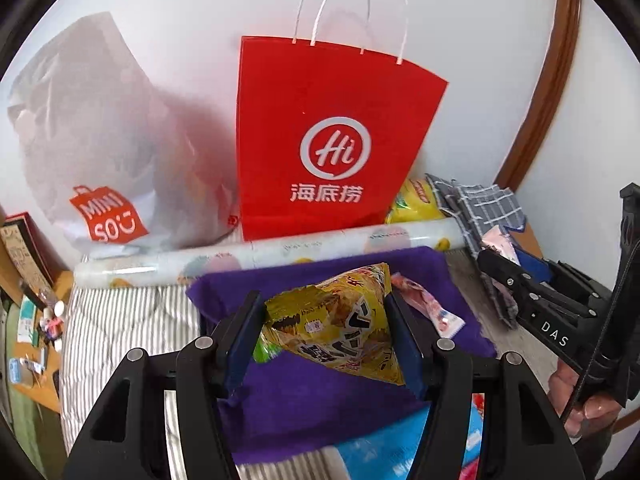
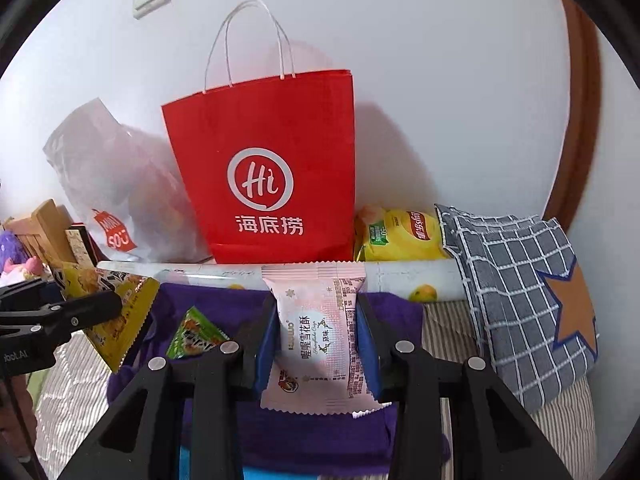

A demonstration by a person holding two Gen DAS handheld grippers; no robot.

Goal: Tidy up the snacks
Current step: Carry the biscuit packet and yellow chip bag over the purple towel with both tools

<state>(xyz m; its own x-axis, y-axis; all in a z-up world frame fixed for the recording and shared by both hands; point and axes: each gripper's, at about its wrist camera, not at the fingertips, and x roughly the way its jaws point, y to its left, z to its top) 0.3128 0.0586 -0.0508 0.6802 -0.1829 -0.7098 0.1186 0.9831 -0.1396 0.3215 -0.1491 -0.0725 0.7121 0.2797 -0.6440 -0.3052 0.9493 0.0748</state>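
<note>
My left gripper (image 1: pixel 324 320) is shut on a yellow snack packet (image 1: pixel 340 328) and holds it above a purple cloth (image 1: pixel 320 408). The packet also shows in the right wrist view (image 2: pixel 116 312). My right gripper (image 2: pixel 316 324) is shut on a pink snack packet (image 2: pixel 316 332) above the same cloth (image 2: pixel 320 440). A red paper bag (image 1: pixel 320 140) with white handles stands upright against the wall behind; it also shows in the right wrist view (image 2: pixel 268 168). A small green packet (image 2: pixel 196 336) lies on the cloth. Another pink packet (image 1: pixel 428 304) lies on the cloth.
A white Miniso plastic bag (image 1: pixel 104 160) sits left of the red bag. A rolled sheet (image 1: pixel 280 252) lies in front of both. A yellow chips bag (image 2: pixel 400 236) and a blue checked cloth bag (image 2: pixel 520 300) are at right. Striped bedding (image 1: pixel 120 320) lies underneath.
</note>
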